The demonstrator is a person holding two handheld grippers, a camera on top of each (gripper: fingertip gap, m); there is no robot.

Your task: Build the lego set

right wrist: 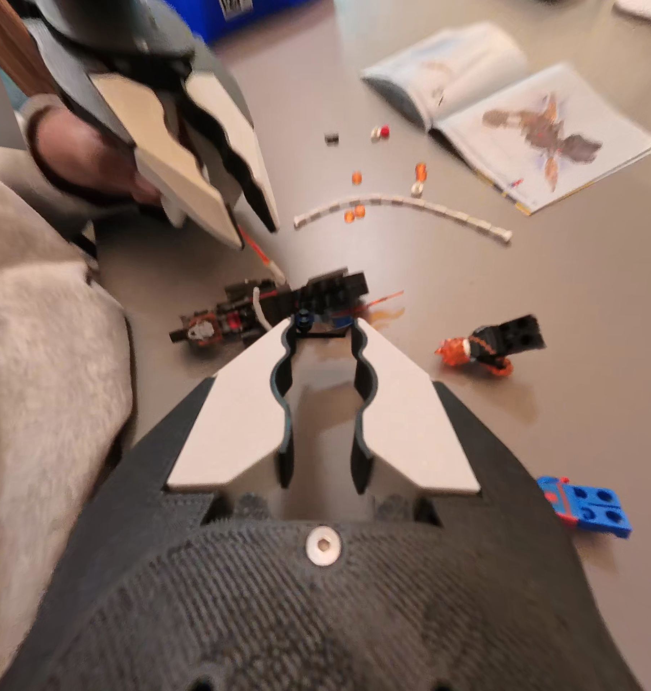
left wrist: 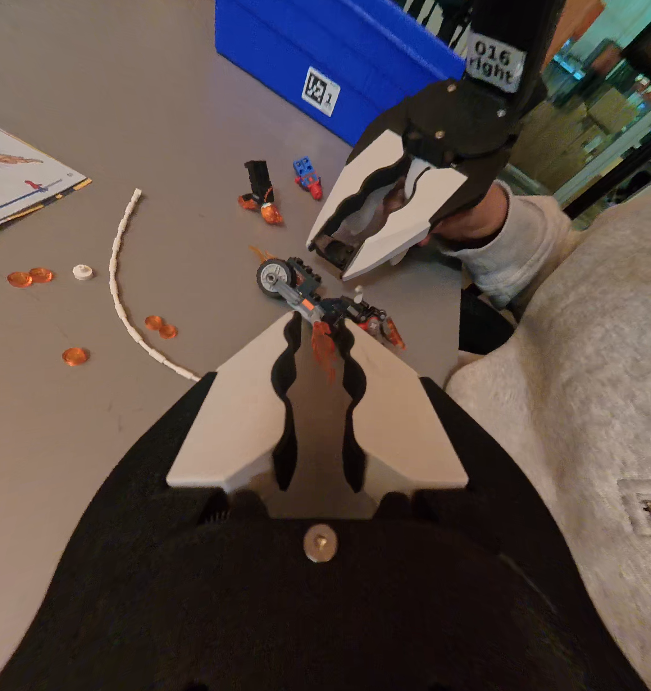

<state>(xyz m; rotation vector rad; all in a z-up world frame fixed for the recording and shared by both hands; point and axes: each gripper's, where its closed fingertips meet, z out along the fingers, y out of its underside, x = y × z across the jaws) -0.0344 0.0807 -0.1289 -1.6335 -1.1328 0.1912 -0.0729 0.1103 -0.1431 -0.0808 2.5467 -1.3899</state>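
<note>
Your right wrist view is smeared throughout, so the dark lego motorcycle (right wrist: 275, 310) beyond your fingertips shows no stud detail. Your left gripper (right wrist: 253, 232), up and left of those fingers, is cut off by the top edge. In the left wrist view, your finger (left wrist: 369, 359) covers the motorcycle's middle, and the instruction booklet (left wrist: 21, 179) runs off the left edge.

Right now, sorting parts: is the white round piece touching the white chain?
Apart: left wrist view shows bare table between white round piece and white chain.
</note>
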